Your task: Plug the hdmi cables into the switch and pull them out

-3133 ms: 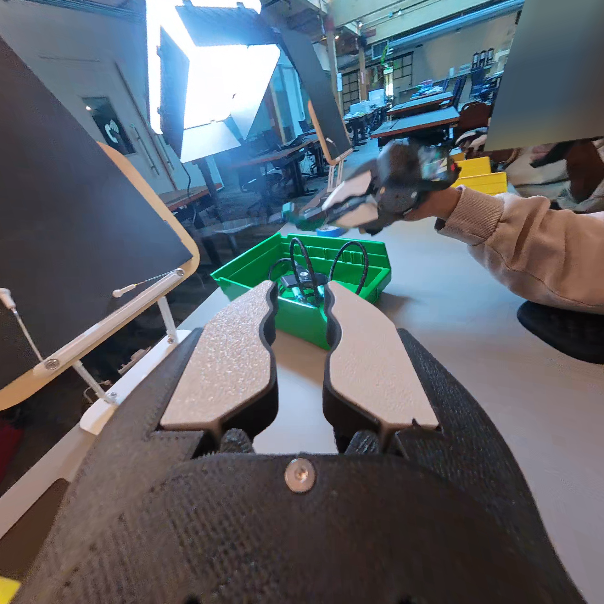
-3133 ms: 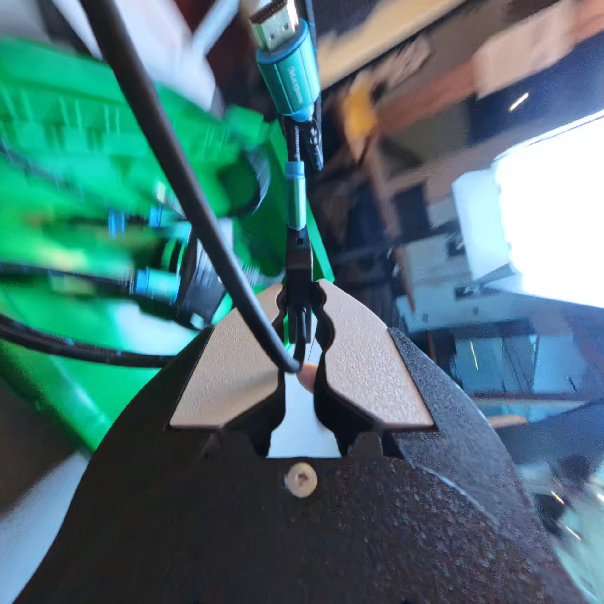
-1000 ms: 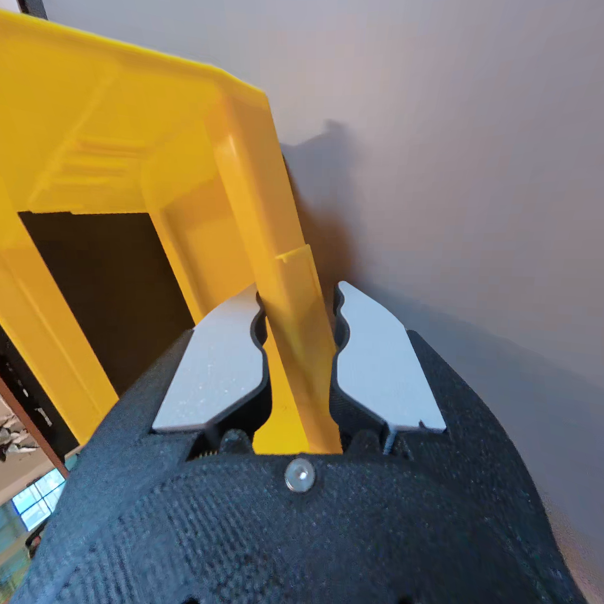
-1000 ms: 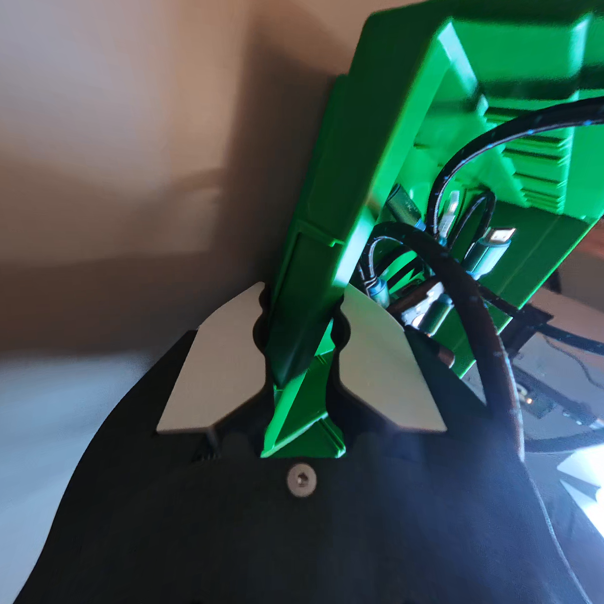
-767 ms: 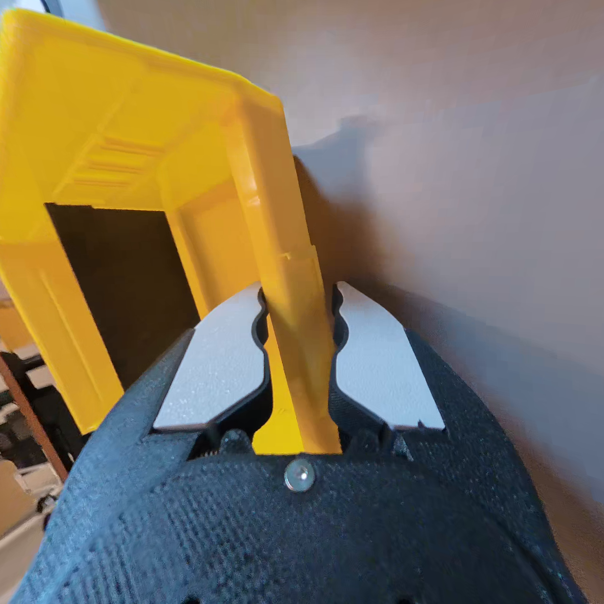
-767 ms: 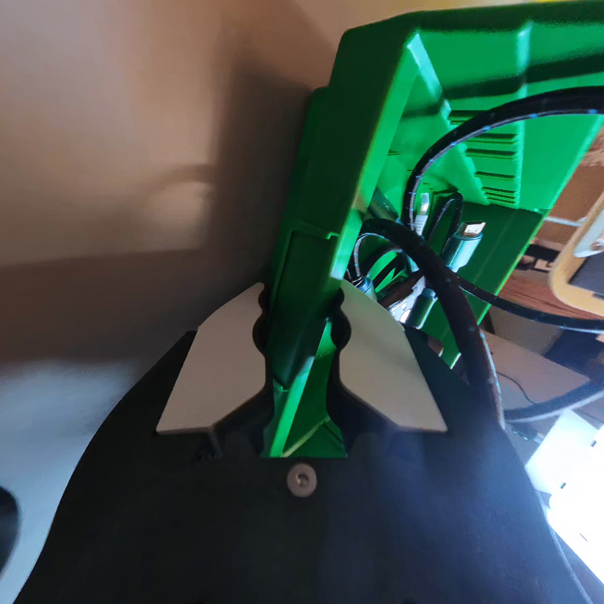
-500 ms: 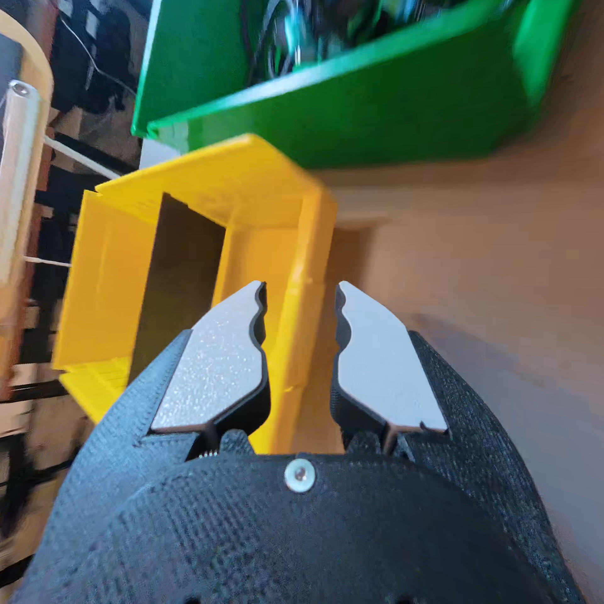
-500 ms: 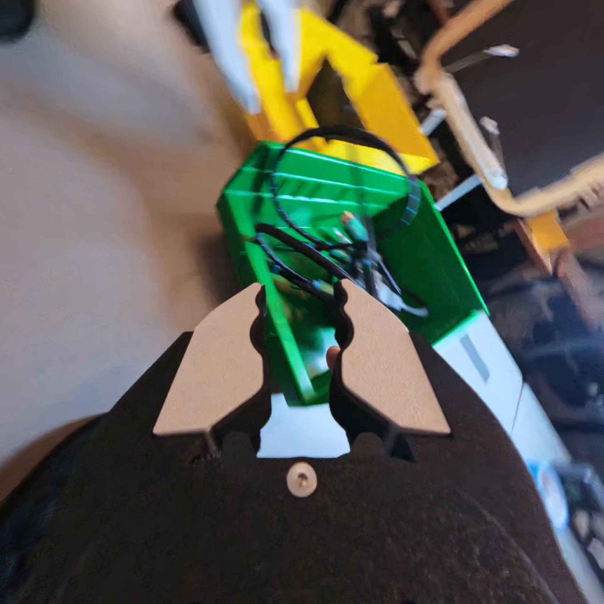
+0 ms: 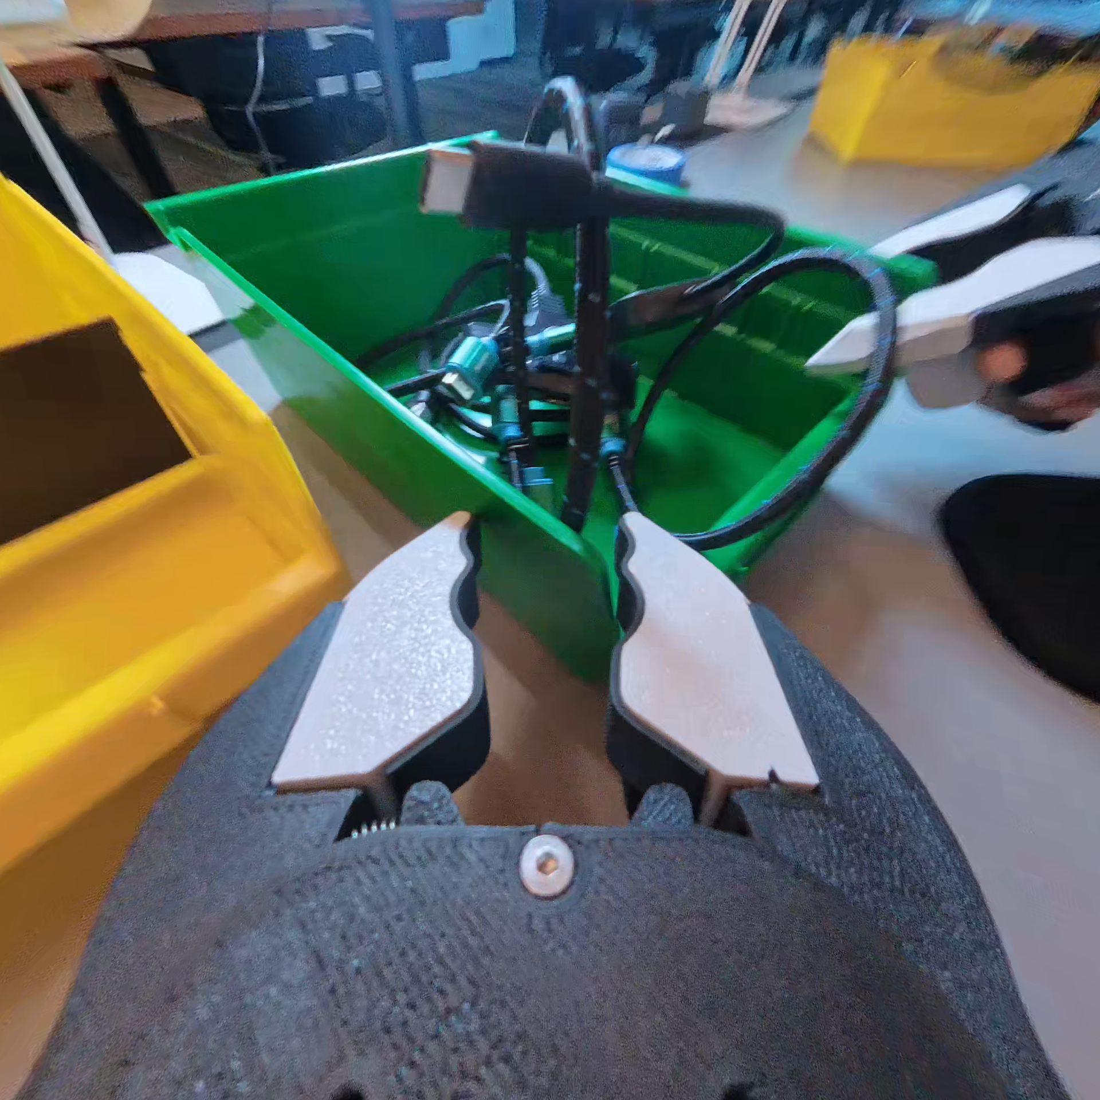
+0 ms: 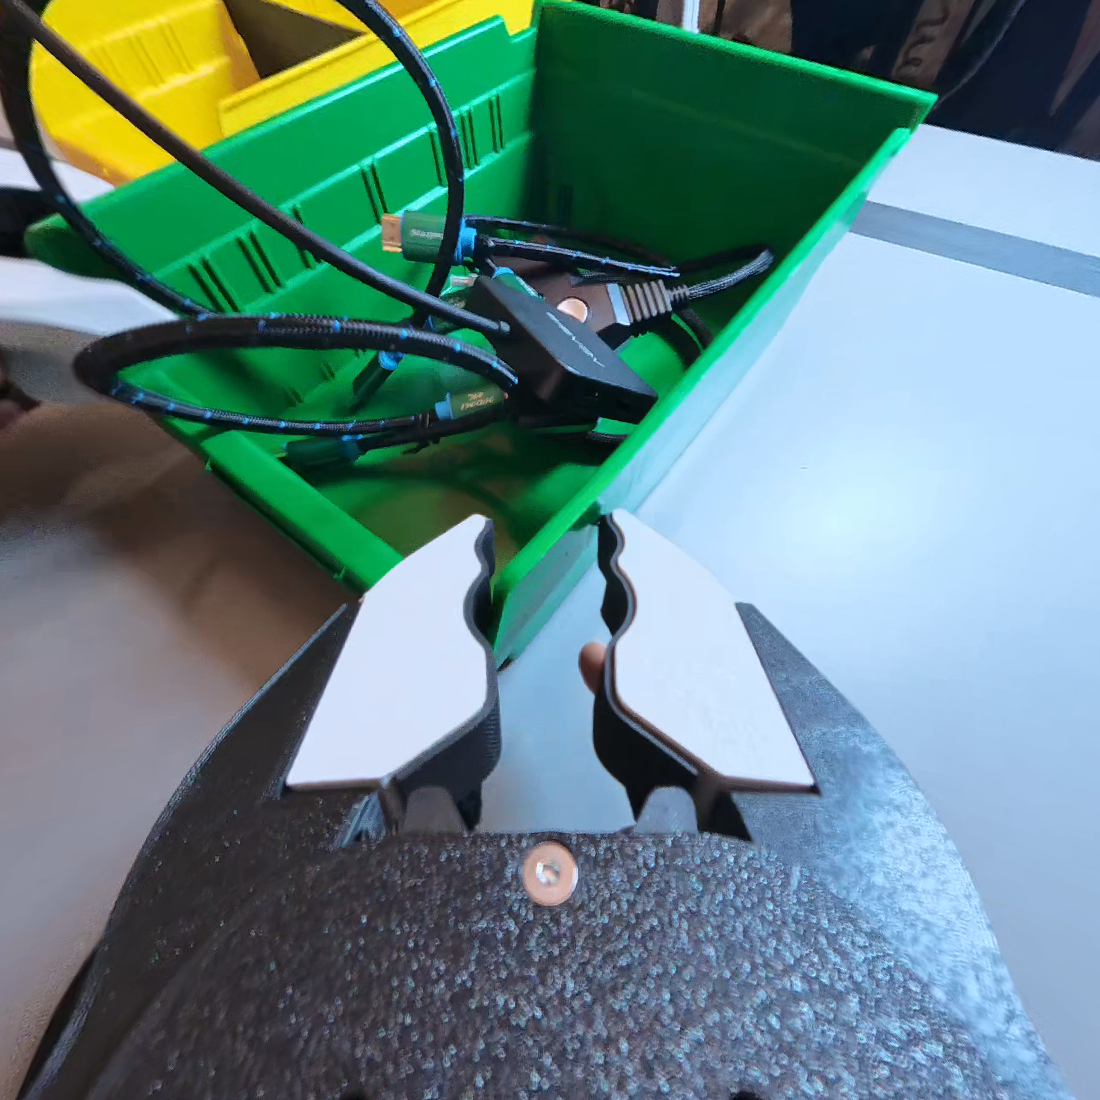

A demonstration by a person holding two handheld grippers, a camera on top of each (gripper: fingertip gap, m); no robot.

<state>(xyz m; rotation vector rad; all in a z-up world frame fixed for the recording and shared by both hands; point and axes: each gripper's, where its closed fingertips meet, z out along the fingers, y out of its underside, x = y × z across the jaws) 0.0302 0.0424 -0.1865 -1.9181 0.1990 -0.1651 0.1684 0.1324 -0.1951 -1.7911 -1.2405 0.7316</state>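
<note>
A green bin [image 10: 684, 137] stands on the table and holds a black switch box [image 10: 565, 351] among several black braided HDMI cables [image 10: 286, 330] with teal plugs. One cable loops out over the rim. In the left wrist view the bin [image 9: 357, 262] lies ahead, and a black HDMI plug [image 9: 512, 184] sticks up above it. My left gripper [image 9: 544, 530] is open and empty at the bin's near corner. My right gripper [image 10: 544, 527] is open and straddles another corner of the bin. It also shows in the left wrist view [image 9: 928, 321] at the bin's right side.
A yellow bin [image 9: 137, 536] stands close on the left of the green one and shows behind it in the right wrist view [image 10: 149, 71]. Another yellow bin [image 9: 952, 113] sits far right. The grey table [image 10: 893, 416] stretches right. A dark object [image 9: 1041, 571] lies at right.
My left gripper let go of the yellow bin's wall and turned to the green bin. My right gripper let go of the green bin's wall. Both bins now rest upright on the table.
</note>
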